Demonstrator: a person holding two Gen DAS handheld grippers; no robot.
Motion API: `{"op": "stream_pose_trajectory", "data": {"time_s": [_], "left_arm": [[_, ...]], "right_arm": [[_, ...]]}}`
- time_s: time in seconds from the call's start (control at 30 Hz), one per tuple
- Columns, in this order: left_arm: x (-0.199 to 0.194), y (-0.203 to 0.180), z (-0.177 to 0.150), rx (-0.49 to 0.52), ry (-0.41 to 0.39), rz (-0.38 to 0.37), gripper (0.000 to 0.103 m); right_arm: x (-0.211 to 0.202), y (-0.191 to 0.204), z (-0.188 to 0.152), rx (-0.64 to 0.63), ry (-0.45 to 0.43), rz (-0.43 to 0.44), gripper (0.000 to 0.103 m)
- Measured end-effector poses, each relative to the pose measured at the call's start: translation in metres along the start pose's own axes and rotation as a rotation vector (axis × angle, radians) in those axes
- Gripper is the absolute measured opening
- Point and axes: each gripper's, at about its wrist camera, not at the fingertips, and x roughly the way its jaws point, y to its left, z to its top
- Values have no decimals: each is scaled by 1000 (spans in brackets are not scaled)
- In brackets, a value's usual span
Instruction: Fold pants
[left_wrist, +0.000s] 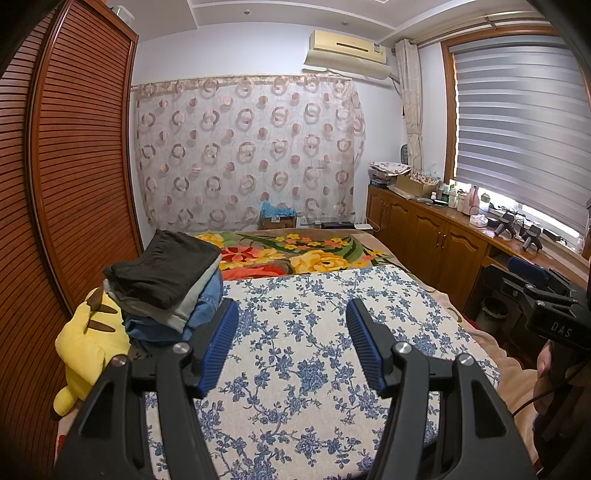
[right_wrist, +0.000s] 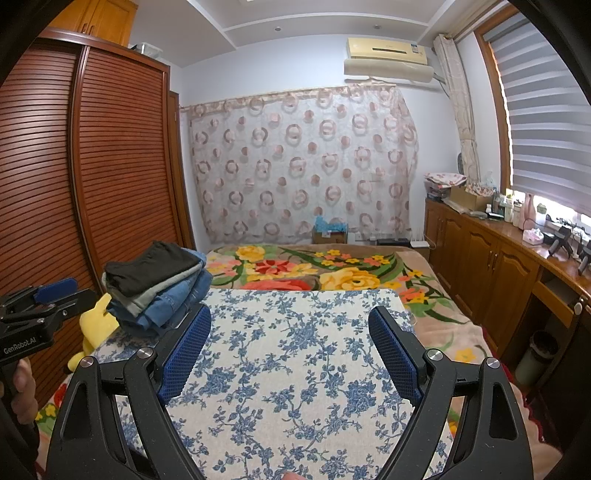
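Hovering over the blue-floral board (left_wrist: 317, 332) on the bed, left tool (left_wrist: 291, 343) and right tool (right_wrist: 290, 350) both stand released, empty. Folded pants stack (left_wrist: 170, 291) sits at the board's far-left corner, leaning; judged risk: a careless reach topples it onto the yellow plush (left_wrist: 88, 343).

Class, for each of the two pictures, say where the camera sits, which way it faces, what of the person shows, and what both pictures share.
Left wrist: sits behind the left tongs, open, facing along the bed toward the curtain; the right tongs show at the right edge.
Right wrist: sits behind the right tongs, open, facing likewise; the left tongs and a thumb show at left.
Shared: the floral board, stack of folded pants, yellow plush toy.
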Motion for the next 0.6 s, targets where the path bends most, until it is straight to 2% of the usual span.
{"op": "stream_pose_trajectory", "data": {"time_s": [0.6], "left_arm": [[0,1,-2,0,-1,-1,60]], "right_arm": [[0,0,-1,0,-2,-1,89]]}}
